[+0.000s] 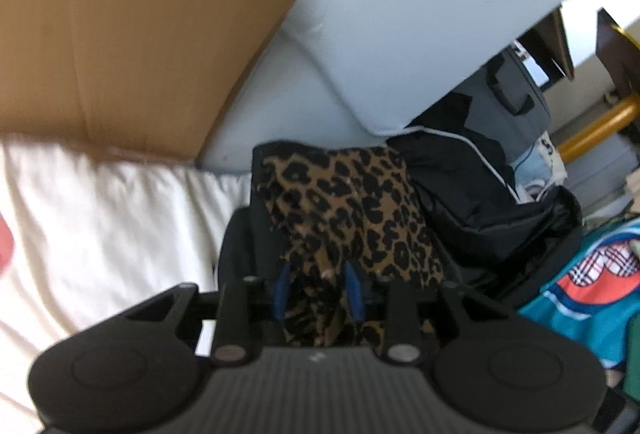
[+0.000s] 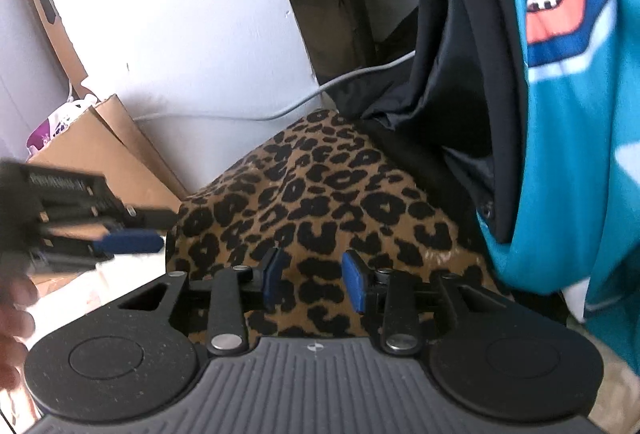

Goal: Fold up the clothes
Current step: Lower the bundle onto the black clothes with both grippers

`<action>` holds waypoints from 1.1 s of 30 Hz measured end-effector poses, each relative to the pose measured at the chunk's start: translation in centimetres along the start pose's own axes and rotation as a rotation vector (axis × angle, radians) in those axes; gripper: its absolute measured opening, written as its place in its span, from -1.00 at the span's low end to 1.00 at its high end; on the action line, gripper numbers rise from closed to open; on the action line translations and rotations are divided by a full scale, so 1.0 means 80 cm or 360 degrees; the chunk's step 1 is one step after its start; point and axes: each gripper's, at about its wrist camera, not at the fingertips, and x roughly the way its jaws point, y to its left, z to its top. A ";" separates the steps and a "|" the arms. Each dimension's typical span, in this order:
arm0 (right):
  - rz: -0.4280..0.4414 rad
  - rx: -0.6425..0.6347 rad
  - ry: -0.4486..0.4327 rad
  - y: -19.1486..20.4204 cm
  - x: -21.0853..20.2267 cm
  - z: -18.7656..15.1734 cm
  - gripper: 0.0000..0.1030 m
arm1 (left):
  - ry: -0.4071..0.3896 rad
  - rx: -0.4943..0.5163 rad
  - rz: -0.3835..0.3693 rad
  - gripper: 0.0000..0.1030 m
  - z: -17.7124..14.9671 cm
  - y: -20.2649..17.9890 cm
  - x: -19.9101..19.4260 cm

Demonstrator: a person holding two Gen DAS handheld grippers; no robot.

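Note:
A folded leopard-print garment [image 1: 340,201] lies on a dark cloth at the edge of a white sheet [image 1: 100,226]. My left gripper [image 1: 317,292] stands over its near end. The blue pads [image 1: 280,294] are apart, with a bunch of the print cloth between them, not visibly pinched. In the right wrist view the same garment [image 2: 320,193] lies flat, and my right gripper [image 2: 314,280] hovers just above its near edge, jaws apart and nothing gripped. The left gripper [image 2: 132,240] shows there too, at the garment's left edge.
A black jacket [image 1: 472,185] and a teal printed garment [image 2: 568,153] are heaped right of the leopard piece. A cardboard sheet [image 1: 132,45] leans at the back left against a pale panel [image 1: 400,25]. A grey cable [image 2: 280,109] runs behind. A hand [image 2: 12,310] shows at the left.

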 end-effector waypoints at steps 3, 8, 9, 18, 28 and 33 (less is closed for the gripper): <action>-0.0003 0.0002 0.0004 0.002 0.000 -0.004 -0.21 | -0.0022 0.0127 0.0003 -0.36 0.005 -0.017 -0.010; -0.0008 -0.0006 0.0013 0.003 0.005 -0.010 -0.21 | -0.0046 0.0337 -0.0033 -0.36 0.006 -0.050 -0.012; -0.0004 -0.0003 0.0019 0.004 0.006 -0.011 -0.20 | -0.0049 0.0357 -0.0047 -0.36 0.006 -0.055 -0.009; 0.0006 -0.0040 0.0048 0.007 0.012 -0.017 -0.17 | -0.0053 0.0457 -0.0148 -0.36 -0.014 -0.088 0.023; -0.0031 -0.0052 0.0061 -0.002 0.008 -0.023 -0.15 | 0.0043 0.0544 0.0022 -0.52 -0.035 -0.061 0.056; -0.0081 0.0011 0.0065 -0.027 0.006 -0.026 -0.15 | 0.0052 0.0593 0.0049 -0.64 -0.038 -0.061 0.052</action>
